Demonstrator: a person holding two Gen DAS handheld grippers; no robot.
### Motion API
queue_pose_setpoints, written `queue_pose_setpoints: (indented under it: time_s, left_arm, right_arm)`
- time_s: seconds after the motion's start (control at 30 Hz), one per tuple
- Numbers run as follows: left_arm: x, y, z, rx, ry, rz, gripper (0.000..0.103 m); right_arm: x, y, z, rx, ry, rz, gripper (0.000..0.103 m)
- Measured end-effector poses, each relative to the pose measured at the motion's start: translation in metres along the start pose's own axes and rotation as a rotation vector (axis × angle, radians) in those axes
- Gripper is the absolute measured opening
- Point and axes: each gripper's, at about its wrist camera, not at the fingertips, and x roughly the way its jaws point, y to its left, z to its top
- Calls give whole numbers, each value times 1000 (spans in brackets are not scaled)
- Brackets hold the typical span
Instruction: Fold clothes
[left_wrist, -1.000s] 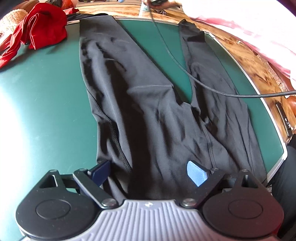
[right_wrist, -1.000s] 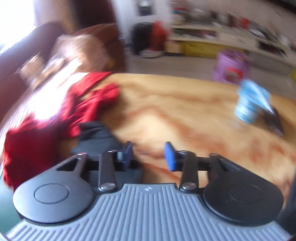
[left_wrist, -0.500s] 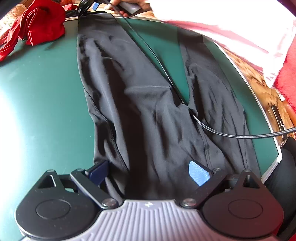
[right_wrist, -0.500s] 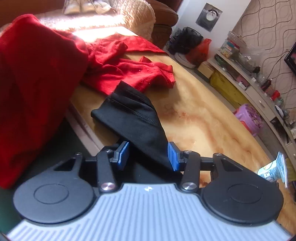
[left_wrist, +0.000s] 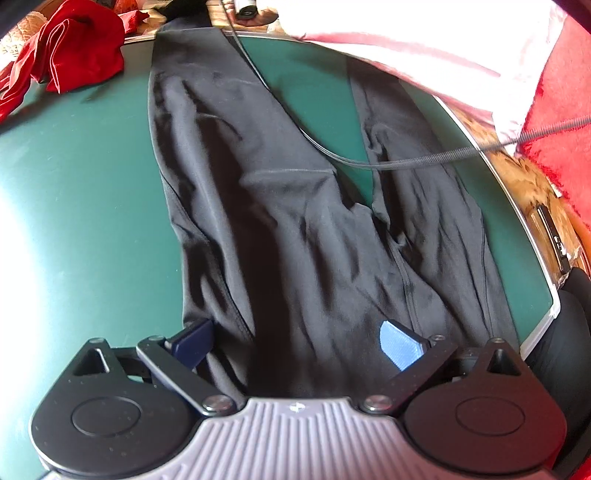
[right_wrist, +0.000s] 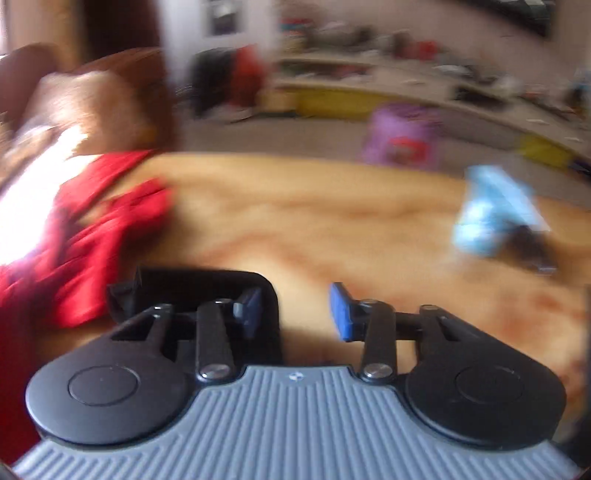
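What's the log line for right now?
left gripper: opening, black leggings between | right gripper: closing, cuff by one finger, not gripped

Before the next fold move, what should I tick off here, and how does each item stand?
1. Flat leggings on green mat: ok, though wrinkled.
2. Waist held by left gripper: not ok; jaws opening, fabric between them but unpinched.
3. Leg cuff held by right gripper: not ok; it sits beside one finger, gap empty.
4. Loose cable off leggings: not ok, it lies across them.
5. Nearby red garment clear of leggings: ok.
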Motion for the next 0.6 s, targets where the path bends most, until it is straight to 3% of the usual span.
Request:
queue_pose_setpoints:
  time_s: [0.3, 0.47, 0.6]
  left_arm:
    - [2, -5, -1, 20, -2, 19, 101]
    - [3, -7, 0, 26, -5, 24, 102]
    - [4, -10, -1, 39, -11, 36, 102]
  right_arm:
    - [-9, -48, -18, 52, -19, 113, 48]
    - [-9, -44, -32, 34, 79, 236, 48]
    - [-36, -42, -48, 5, 81, 276, 48]
